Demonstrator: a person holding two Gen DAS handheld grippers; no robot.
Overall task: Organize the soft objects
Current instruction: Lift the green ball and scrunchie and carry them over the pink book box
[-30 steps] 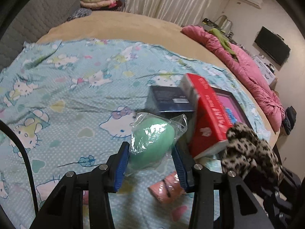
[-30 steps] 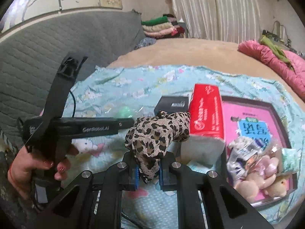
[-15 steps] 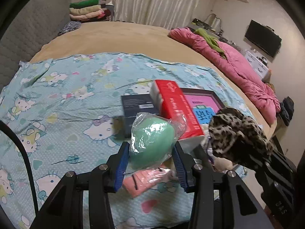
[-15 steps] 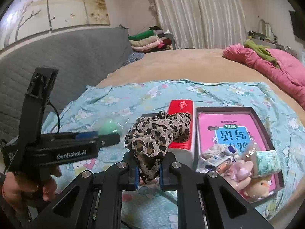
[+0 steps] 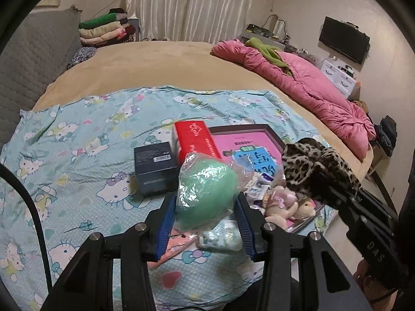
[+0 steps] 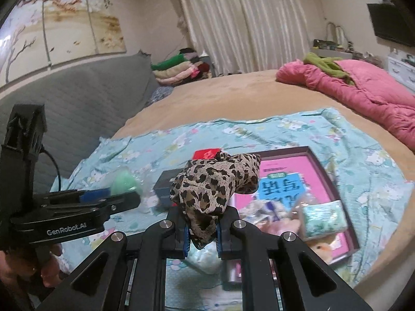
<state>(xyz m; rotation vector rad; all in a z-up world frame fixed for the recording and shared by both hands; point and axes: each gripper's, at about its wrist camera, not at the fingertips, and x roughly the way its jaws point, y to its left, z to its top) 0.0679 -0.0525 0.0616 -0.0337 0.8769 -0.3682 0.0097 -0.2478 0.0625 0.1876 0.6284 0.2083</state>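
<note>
Now: carry step, both items held above bed | L tongs [image 5: 206, 216] pinch bagged green sponge [image 5: 206, 197] | R tongs [image 6: 202, 229] pressed on leopard scrunchie [image 6: 215, 184] | next: prob. lower each into pink tray [image 6: 329, 173] w/ other soft bits, then release.

My left black two-finger gripper [image 5: 206, 223], blue pads clamped on a mint-green soft ball in clear plastic wrap [image 5: 206, 197], angled downward. My right black gripper [image 6: 201, 229], jaws pinched tight on a bunched leopard-print fabric piece [image 6: 215, 184]. My left hand [image 6: 39, 272] wraps its handle.
</note>
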